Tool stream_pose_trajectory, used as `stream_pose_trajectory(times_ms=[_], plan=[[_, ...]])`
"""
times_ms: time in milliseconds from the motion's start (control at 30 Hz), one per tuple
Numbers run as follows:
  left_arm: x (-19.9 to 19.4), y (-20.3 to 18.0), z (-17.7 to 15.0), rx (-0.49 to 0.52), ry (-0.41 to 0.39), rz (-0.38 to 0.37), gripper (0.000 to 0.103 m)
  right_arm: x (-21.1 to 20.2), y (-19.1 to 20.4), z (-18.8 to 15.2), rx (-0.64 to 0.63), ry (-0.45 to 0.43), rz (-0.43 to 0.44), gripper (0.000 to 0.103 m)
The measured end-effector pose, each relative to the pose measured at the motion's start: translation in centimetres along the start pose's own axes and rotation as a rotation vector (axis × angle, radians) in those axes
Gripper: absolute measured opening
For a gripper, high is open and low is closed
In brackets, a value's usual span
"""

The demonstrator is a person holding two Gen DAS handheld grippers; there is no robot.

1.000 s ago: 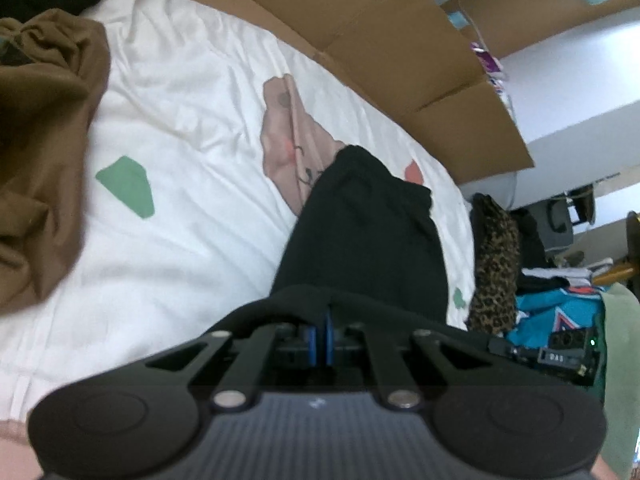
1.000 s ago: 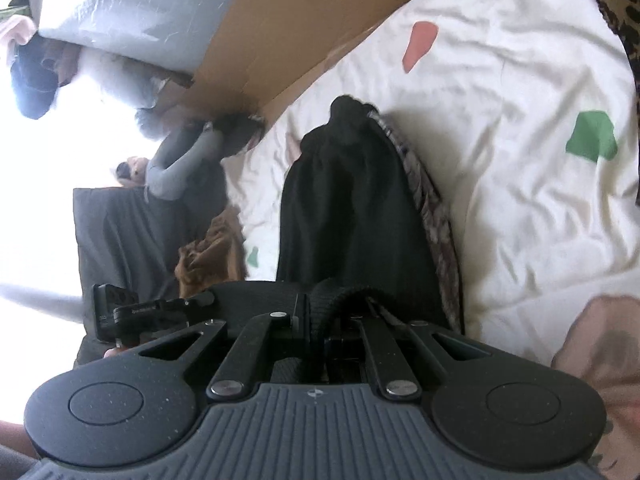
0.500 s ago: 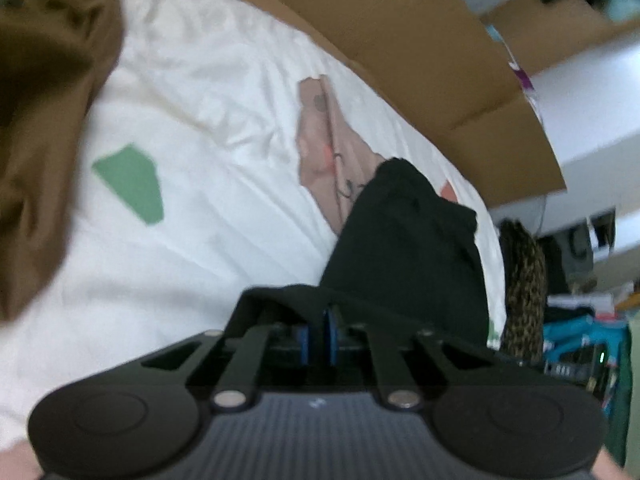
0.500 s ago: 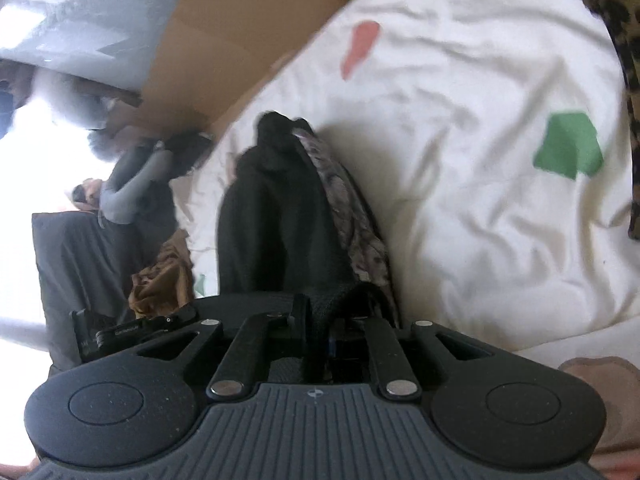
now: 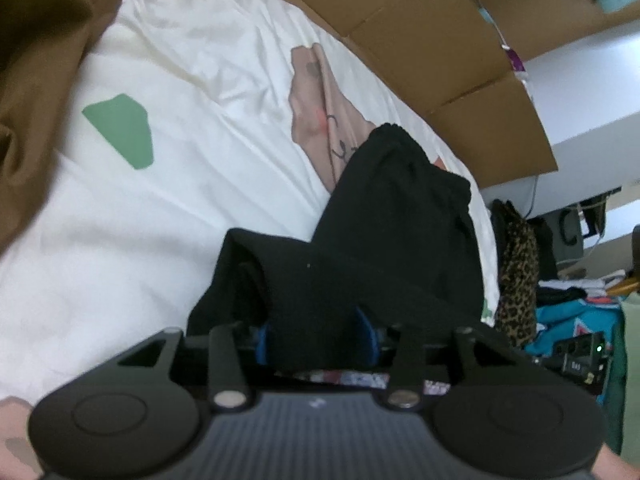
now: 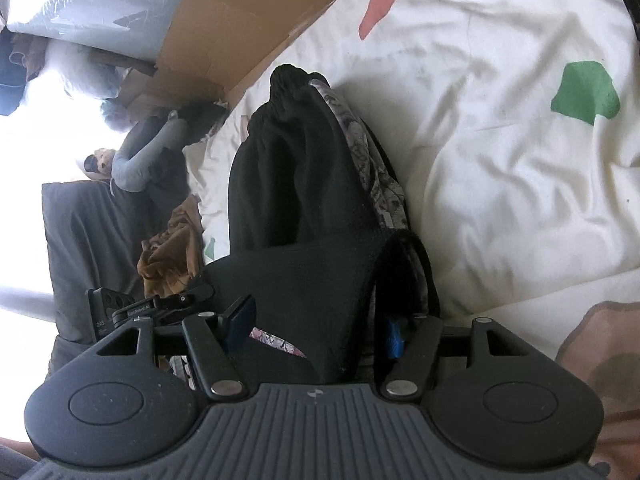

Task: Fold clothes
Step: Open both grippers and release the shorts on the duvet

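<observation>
The left gripper (image 5: pixel 318 340) has its jaws spread, with a thick fold of the black garment (image 5: pixel 400 216) lying between the two blue pads (image 5: pixel 262 342). The pictures do not settle whether the pads press the cloth or merely flank it. The right gripper (image 6: pixel 320 332) is likewise spread wide. One blue pad (image 6: pixel 240 320) stands clear on one side, the other blue pad (image 6: pixel 394 338) sits beside a looped hem, and the black garment (image 6: pixel 296 184) fills the gap between them.

The garment is a soft, matte knit with a gathered, ribbed end at its far edge. It lies in a long, narrow heap on the white bedsheet (image 5: pixel 192 80), running away from both grippers. A strip of grey patterned lining (image 6: pixel 360 148) shows along one edge in the right wrist view, and a printed patch (image 5: pixel 352 378) shows beneath the cloth at the left gripper.

The bedsheet is wrinkled cotton printed with flat shapes: a green patch (image 5: pixel 122 130) and a pink shape (image 5: pixel 316 96) in the left wrist view, and a green patch (image 6: pixel 586 92) and a coral patch (image 6: pixel 376 8) in the right wrist view. A crumpled brown garment (image 5: pixel 44 60) rests on the sheet, well apart from the black one. Flattened corrugated cardboard (image 5: pixel 420 36) borders the far side of the bed. A leopard-print cloth (image 5: pixel 516 264) hangs at the bed's end.
</observation>
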State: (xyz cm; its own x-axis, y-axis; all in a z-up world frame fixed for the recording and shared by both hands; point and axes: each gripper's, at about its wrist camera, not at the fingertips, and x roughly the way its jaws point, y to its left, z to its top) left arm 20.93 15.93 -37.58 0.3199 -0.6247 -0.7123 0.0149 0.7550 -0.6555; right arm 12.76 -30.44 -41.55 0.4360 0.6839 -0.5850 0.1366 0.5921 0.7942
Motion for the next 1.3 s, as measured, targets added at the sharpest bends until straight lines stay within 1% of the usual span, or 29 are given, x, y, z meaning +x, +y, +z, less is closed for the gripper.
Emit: stream_pose_trajectory(times_ms=[133,233,333,467,733,833,1100,1233,1300], plan=[[-0.6,0.0,0.8,-0.029,-0.035,-0.054,0.045,-0.2,0.3,0.8,0.017,-0.017,0.036,0.068],[-1.0,-0.6,2.0,-0.029,-0.061,-0.075,0.045,-0.3,0.8,1.5,0.001,-0.030,0.036,0.068],[-0.9,-1.0,2.8,-0.025,-0.065,-0.077,0.045,-0.6,1.0,2.2,-0.003,-0.051,0.039,0.068],[-0.6,-1.0,3.6,-0.027,-0.058,-0.079,0.045,-0.8,1.3,3.1,-0.024,-0.072,0.020,0.068],[-1.7,0.3,4.9,-0.091,-0.123,-0.083,0.045,-1.4,-0.1,4.4,0.042,-0.134,0.026,0.068],[-2.1,0.6,5.3,-0.108,-0.140,-0.094,0.045,-1.9,-0.4,4.6,0.048,-0.156,0.015,0.068],[-2.4,0.6,6.4,-0.100,-0.166,-0.094,0.045,-2.6,-0.8,5.9,0.051,-0.218,-0.023,0.068],[-2.6,0.5,7.0,-0.098,-0.182,-0.098,0.045,-3.3,-0.9,6.2,0.045,-0.243,-0.036,0.068],[-3.1,0.5,6.9,-0.083,-0.176,-0.087,0.045,-3.8,-0.8,6.1,0.035,-0.251,-0.045,0.068]])
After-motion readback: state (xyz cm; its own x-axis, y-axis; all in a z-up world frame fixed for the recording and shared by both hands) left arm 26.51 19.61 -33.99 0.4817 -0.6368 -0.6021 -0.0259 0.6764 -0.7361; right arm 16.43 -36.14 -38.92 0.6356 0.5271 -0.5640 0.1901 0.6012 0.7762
